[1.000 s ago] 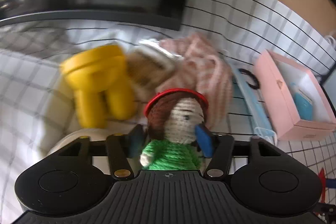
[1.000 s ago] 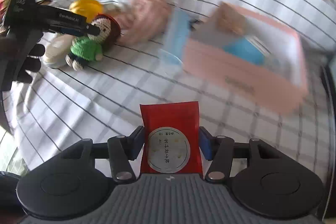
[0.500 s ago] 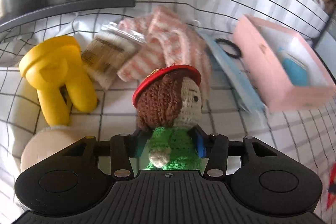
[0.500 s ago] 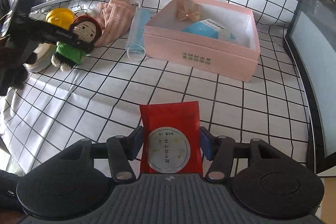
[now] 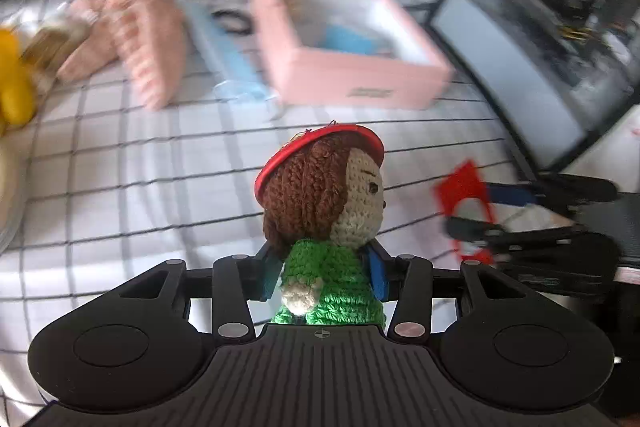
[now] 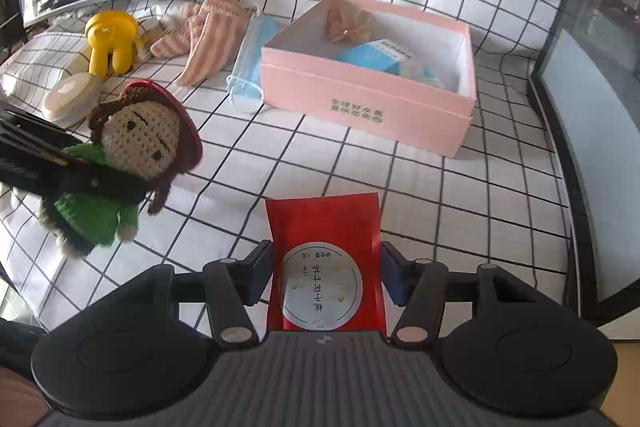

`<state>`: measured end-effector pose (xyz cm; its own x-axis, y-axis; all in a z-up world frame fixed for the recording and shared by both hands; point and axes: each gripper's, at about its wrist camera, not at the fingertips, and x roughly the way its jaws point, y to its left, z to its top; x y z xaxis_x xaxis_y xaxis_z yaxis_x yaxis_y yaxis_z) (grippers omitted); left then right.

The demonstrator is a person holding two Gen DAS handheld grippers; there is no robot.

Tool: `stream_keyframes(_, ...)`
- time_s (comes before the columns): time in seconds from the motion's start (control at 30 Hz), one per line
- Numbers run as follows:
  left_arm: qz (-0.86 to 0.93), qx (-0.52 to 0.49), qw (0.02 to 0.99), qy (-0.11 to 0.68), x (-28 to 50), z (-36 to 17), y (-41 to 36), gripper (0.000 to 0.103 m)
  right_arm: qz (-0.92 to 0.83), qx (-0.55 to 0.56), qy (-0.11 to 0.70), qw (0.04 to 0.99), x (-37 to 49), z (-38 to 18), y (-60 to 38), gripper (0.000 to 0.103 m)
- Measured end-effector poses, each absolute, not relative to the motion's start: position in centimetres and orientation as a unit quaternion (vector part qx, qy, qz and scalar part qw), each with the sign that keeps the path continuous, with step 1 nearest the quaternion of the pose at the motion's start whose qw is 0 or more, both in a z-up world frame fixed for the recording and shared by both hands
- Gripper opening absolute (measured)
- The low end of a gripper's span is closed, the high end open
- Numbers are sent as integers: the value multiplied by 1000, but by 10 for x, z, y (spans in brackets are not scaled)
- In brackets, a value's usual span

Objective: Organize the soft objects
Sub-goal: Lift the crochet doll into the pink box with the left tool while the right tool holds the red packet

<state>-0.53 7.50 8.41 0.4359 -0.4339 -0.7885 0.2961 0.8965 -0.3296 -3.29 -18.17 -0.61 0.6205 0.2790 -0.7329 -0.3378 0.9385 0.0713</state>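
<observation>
The left gripper (image 5: 322, 273) pinches a crocheted doll (image 5: 326, 211) by its green body, blue pads pressed in from both sides, the brown-haired head with its red hat rising past the fingertips. The left wrist view is blurred beyond the doll; it shows the doll from behind and to the side. The right wrist view is sharp and gives the doll's face (image 6: 138, 141): it hangs above the checked cloth (image 6: 400, 195), off to the left of the right gripper and nearer than the box, with the left gripper's dark fingers across its body.

The right gripper (image 6: 326, 277) is closed on a red packet (image 6: 324, 259) with a round silver label, held upright between its pads. In the left wrist view that packet (image 5: 464, 195) appears only as a red smear to the right of the doll, at the tip of the other tool.

Ahead of the right gripper sits an open pink box (image 6: 372, 103) holding a blue carton (image 6: 380, 59) and a tan bow (image 6: 346, 23); the left view shows the box (image 5: 348, 67) ahead and slightly right, its contents smudged. Just left of the box lie a blue face mask (image 6: 252, 59), then striped pink socks (image 6: 208, 31), a yellow toy (image 6: 110, 41) and a cream round case (image 6: 72, 99), the last clear only from the right wrist.
</observation>
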Motion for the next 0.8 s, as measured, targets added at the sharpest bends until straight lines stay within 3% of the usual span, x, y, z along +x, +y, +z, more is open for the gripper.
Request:
stream_keyframes(0.2,-234,-56,873,423,21,140,52,49,149,-3,378,914,-42,-2,-198,56)
stream_keyframes(0.4,-214,13,903,372,103,179,15,49,128,35,369,920,-52,-3,-209,56)
stream_keyframes(0.63,-178,87,878,436,204,138,-42,49,102,44,359,927,-71,-1,-218,56)
stream_keyframes(0.8,-141,149,859,469,226,94,-69,48,73,78,381,918,-78,-13,-238,56)
